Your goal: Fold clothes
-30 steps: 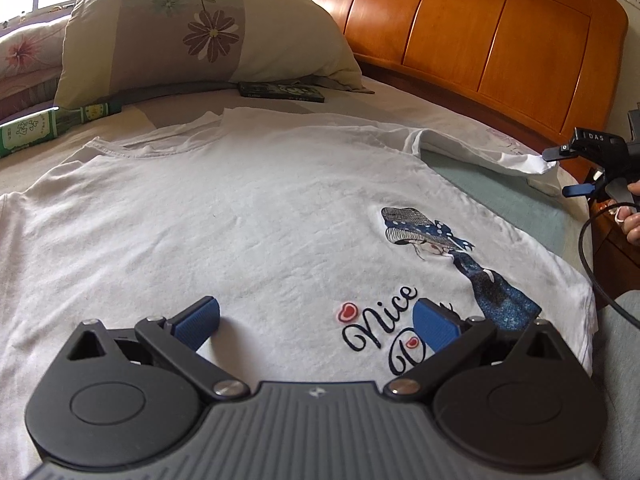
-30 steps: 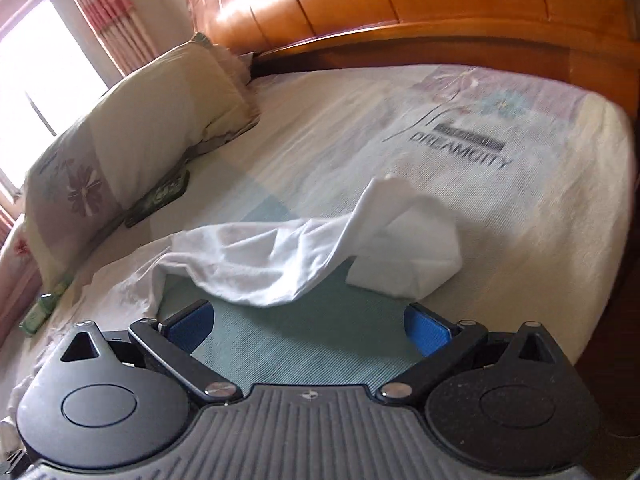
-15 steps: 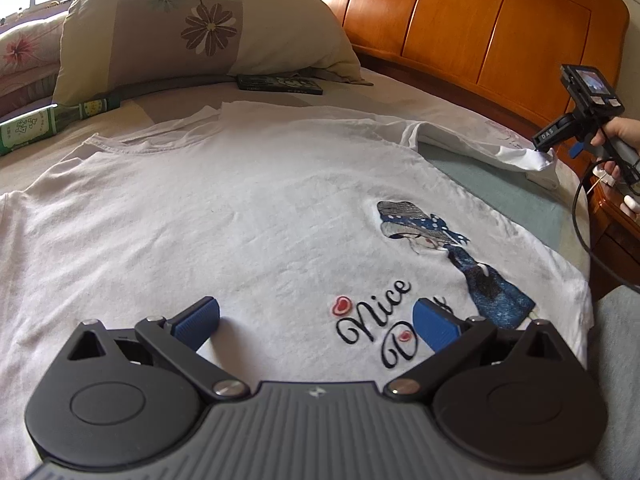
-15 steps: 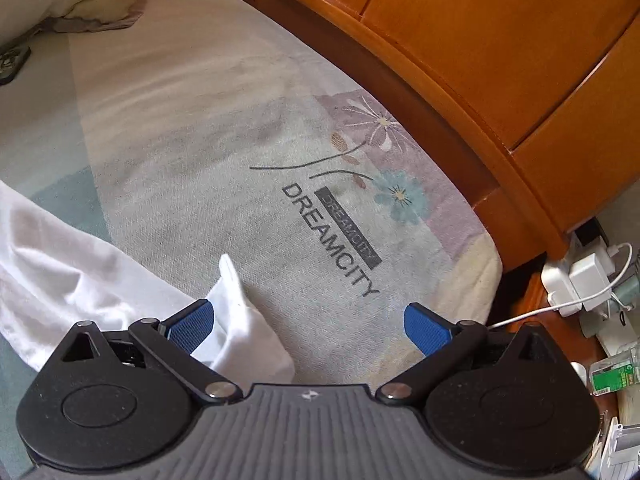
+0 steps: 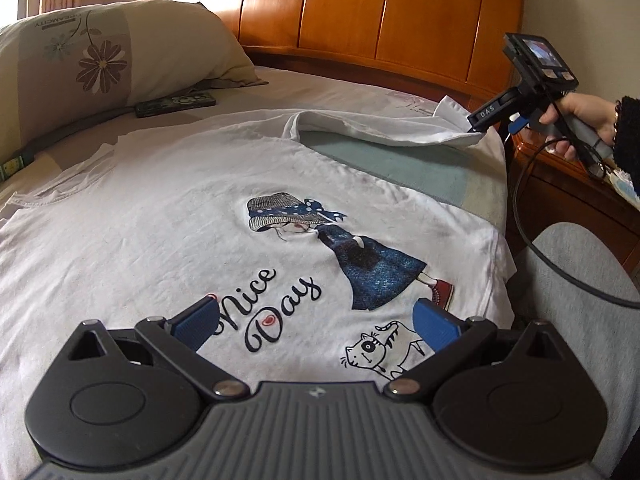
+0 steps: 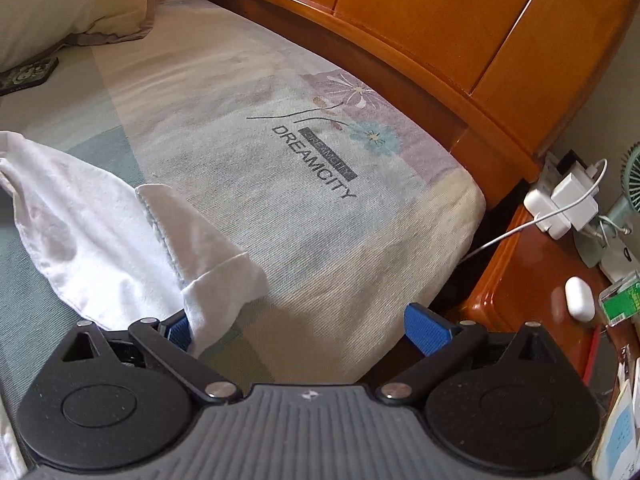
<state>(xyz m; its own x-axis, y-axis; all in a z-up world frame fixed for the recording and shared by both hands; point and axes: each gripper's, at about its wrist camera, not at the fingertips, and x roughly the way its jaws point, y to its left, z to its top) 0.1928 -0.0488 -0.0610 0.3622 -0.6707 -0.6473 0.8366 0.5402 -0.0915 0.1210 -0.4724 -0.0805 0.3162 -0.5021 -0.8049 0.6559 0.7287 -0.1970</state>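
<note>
1. Two views agree on the change: a second ago the right claw looked at the sleeve from behind, draped in a hump over the bed; now the sleeve end lies beside its left finger, cuff touching the pad, and the view has swung toward the headboard and nightstand.
2. Left view: the right claw has risen from low at the bed edge to the sleeve tip, which stands lifted off the sheet.
3. My reading: the sleeve is being drawn out straight, flattening before a fold, though one moment cannot settle that.
4. Right claw: fingers spread wide, nothing between them; the cloth only rests against the left pad.
5. Left claw: spread too, hovering low over the shirt, pinching nothing.
6. Shirt: print up, flat on the bed, hem toward the left claw, its print between the pads; the right sleeve stretches toward the bed's corner.
</note>
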